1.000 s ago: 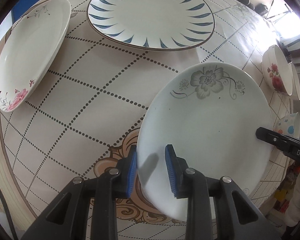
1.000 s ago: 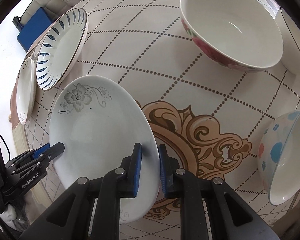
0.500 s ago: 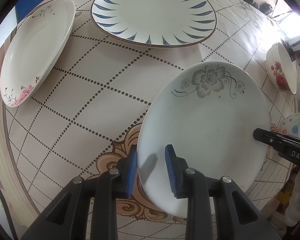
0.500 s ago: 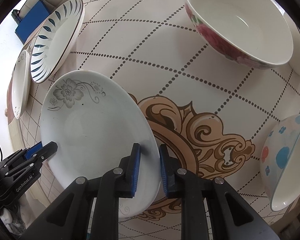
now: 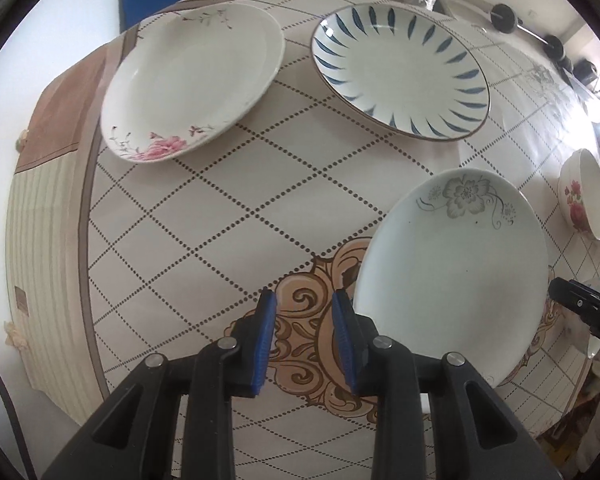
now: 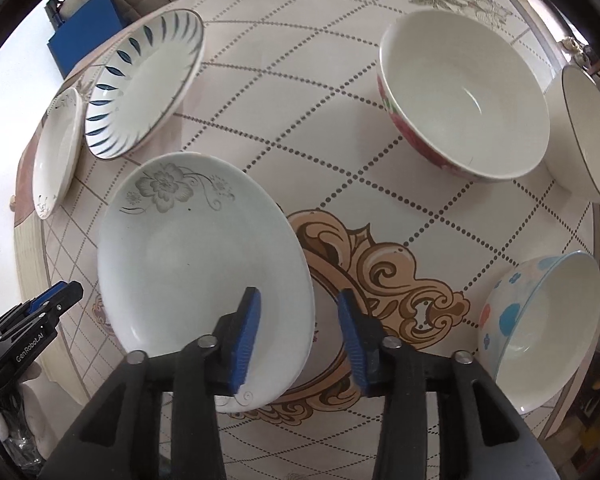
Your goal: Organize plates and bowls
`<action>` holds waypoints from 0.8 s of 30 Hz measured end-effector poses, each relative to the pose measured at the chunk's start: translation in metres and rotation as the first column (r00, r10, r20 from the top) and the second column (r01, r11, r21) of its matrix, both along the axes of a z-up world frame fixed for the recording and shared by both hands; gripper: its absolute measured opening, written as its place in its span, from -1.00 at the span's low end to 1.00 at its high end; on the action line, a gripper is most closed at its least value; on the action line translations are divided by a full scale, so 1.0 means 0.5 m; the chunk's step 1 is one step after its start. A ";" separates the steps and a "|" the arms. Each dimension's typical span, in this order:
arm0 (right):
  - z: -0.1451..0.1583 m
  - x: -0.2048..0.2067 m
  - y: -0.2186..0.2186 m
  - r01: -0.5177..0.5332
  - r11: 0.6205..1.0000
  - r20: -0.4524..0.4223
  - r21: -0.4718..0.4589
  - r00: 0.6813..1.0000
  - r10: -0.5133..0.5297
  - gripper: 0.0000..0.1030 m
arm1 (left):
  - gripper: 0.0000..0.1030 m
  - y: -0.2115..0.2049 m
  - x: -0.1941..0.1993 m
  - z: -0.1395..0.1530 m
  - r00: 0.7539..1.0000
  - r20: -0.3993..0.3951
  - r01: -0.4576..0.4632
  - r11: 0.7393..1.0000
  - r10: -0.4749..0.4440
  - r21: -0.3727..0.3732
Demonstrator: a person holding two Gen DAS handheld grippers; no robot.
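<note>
A white plate with a grey flower (image 5: 452, 276) (image 6: 196, 264) lies on the patterned table. My left gripper (image 5: 306, 342) is open and empty, just left of the plate's rim. My right gripper (image 6: 298, 330) is open, its jaws standing either side of the plate's near right rim without gripping it. A pink-flower plate (image 5: 192, 84) (image 6: 56, 152) and a blue-leaf plate (image 5: 400, 68) (image 6: 144, 84) lie at the far side. A red-flower bowl (image 6: 464, 104) (image 5: 584, 196), a dark-rimmed white bowl (image 6: 588, 132) and a blue-dotted bowl (image 6: 544, 328) stand to the right.
The round table (image 5: 220, 220) has a brown-banded edge at the left and drops off close to both grippers. A blue chair or box (image 6: 88, 36) stands beyond the far edge. Dumbbells (image 5: 504, 16) lie beyond the table at upper right.
Both grippers have opened and let go of the grey-flower plate. The left gripper has drawn back to the left of the plate; the right has pulled back slightly.
</note>
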State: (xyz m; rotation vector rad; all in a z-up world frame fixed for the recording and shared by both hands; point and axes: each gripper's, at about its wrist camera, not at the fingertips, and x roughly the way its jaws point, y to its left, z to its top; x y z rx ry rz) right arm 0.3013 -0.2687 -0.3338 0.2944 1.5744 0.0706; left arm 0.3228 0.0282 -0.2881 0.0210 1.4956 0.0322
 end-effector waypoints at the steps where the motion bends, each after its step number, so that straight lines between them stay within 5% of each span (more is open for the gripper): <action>1: 0.017 0.003 0.007 -0.012 1.000 0.024 0.021 1.000 0.012 0.29 | -0.34 0.013 -0.004 0.017 1.000 0.017 -0.024 1.000 0.024 -0.010; 2: 0.033 0.006 0.014 -0.024 0.999 0.046 0.046 0.999 0.022 0.50 | -0.31 0.028 -0.008 0.034 0.998 0.034 -0.045 0.999 0.046 -0.019; 5: 0.079 0.029 0.050 -0.065 0.989 0.098 0.129 0.994 0.052 0.61 | -0.15 0.063 0.008 0.073 0.992 0.080 -0.100 0.994 0.103 -0.038; 8: 0.124 0.084 0.117 -0.121 0.971 0.154 0.206 0.984 0.090 1.00 | 0.28 0.104 0.027 0.112 0.980 0.120 -0.150 0.986 0.158 -0.075; 15: 0.176 0.211 0.298 -0.251 0.950 0.249 0.183 0.947 0.202 1.00 | 0.38 0.204 0.108 0.116 0.962 0.151 -0.214 0.972 0.226 -0.091; 24: 0.121 0.440 0.486 -0.318 0.936 0.157 0.152 0.943 0.295 1.00 | 0.37 0.376 0.221 0.021 0.953 0.071 -0.284 0.951 0.293 -0.121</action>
